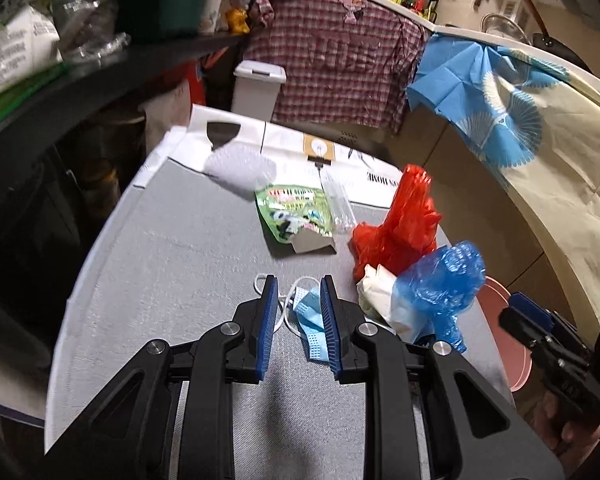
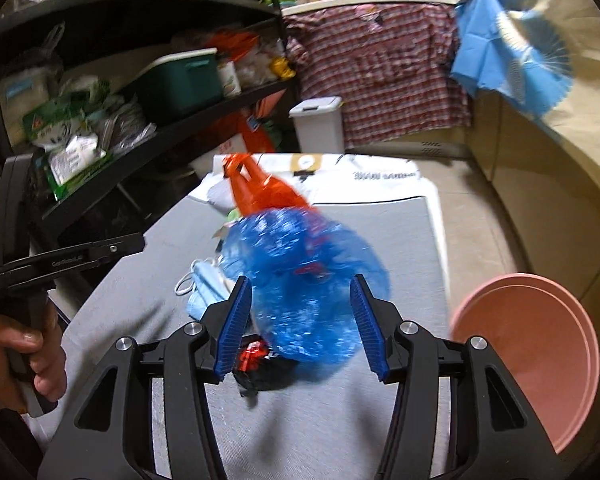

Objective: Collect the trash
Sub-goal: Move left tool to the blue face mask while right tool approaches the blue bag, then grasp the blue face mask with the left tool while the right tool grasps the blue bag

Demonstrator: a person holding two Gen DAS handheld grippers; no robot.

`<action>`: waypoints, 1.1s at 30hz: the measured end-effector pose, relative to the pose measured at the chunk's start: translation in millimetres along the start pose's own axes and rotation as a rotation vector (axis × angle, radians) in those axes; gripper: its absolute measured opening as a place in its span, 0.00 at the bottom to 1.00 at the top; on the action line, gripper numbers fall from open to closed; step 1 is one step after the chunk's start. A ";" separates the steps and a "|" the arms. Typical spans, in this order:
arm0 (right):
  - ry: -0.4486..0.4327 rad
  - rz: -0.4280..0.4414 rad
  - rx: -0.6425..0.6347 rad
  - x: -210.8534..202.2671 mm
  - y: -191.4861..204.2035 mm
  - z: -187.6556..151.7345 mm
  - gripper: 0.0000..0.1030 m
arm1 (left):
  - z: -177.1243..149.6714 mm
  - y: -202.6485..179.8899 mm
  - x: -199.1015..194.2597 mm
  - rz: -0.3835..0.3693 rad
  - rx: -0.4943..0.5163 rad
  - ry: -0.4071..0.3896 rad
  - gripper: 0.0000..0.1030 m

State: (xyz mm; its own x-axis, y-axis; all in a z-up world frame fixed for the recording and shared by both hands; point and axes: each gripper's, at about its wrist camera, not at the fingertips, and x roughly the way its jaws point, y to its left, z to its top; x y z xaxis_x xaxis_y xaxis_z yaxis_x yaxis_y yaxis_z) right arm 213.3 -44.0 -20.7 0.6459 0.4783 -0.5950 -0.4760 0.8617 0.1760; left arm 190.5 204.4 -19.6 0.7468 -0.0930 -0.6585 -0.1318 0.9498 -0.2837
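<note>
Trash is scattered on a grey fabric-covered table (image 1: 172,264), with black metal shelving (image 2: 148,120) left and a white lidded bin (image 1: 258,88) far. The left gripper (image 1: 298,292) is narrowed around a light blue face mask (image 1: 306,320), pads not clearly pressing. The right gripper (image 2: 300,292) is spread wide around a crumpled blue plastic bag (image 2: 304,280).

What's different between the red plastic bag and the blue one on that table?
The red bag stands up in a tall peak farther back; the blue bag sits lower and rounder, nearer the grippers. The blue bag lies between the right gripper's open fingers; the red bag has no gripper around it. Both are thin, crumpled and see-through.
</note>
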 end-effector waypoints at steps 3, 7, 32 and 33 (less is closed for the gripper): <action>0.013 0.016 -0.018 11.4 7.4 -0.1 0.55 | -1.3 5.0 12.1 -0.006 -0.027 0.018 0.30; 0.041 0.019 -0.073 24.0 19.3 -1.0 0.57 | -5.4 6.3 33.8 -0.006 -0.055 0.055 0.56; 0.142 -0.022 -0.149 43.5 22.0 -17.2 0.06 | -13.7 -3.0 65.3 0.047 -0.046 0.172 0.18; 0.134 -0.024 -0.150 40.4 22.4 -16.5 0.05 | -12.9 -2.8 63.1 0.051 -0.041 0.168 0.10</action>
State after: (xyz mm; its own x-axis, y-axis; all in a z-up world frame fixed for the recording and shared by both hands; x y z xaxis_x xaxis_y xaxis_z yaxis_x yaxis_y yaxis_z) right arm 218.9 -8.2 -53.8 0.5778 0.4227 -0.6982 -0.5517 0.8327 0.0476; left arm 229.6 192.0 -69.4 0.6196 -0.0968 -0.7789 -0.1960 0.9418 -0.2730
